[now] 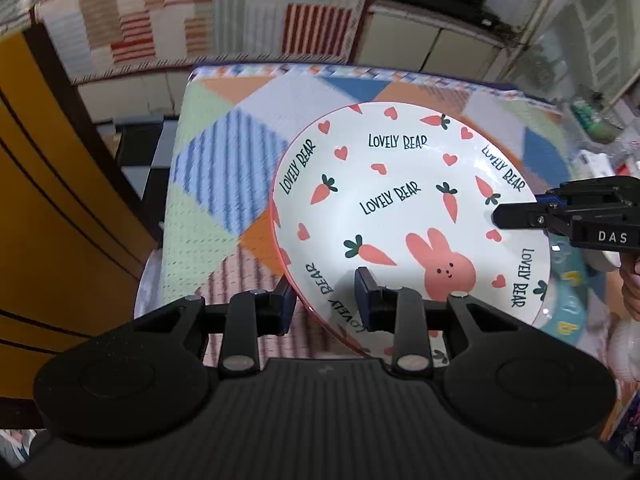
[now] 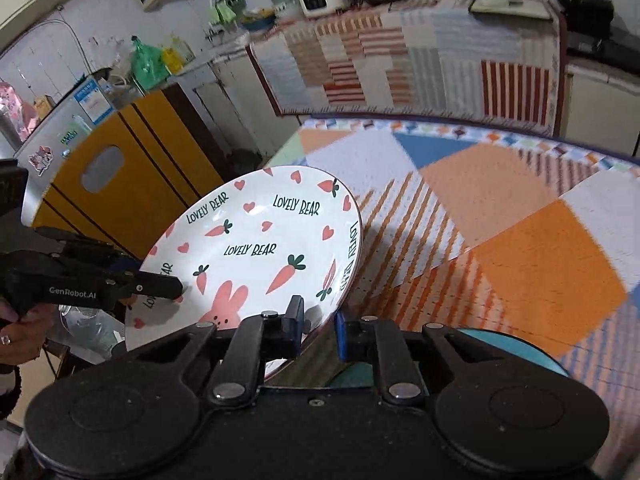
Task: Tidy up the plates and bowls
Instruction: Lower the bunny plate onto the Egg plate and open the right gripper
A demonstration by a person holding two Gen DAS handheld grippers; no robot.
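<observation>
I have both tongs, left and right, clamped on the plate above the surface; placing it remains.

Even indoor light is falling; fisheye bending is curving the edges, motion blur is smearing the patterned surface, dark corners are vignetting.
</observation>
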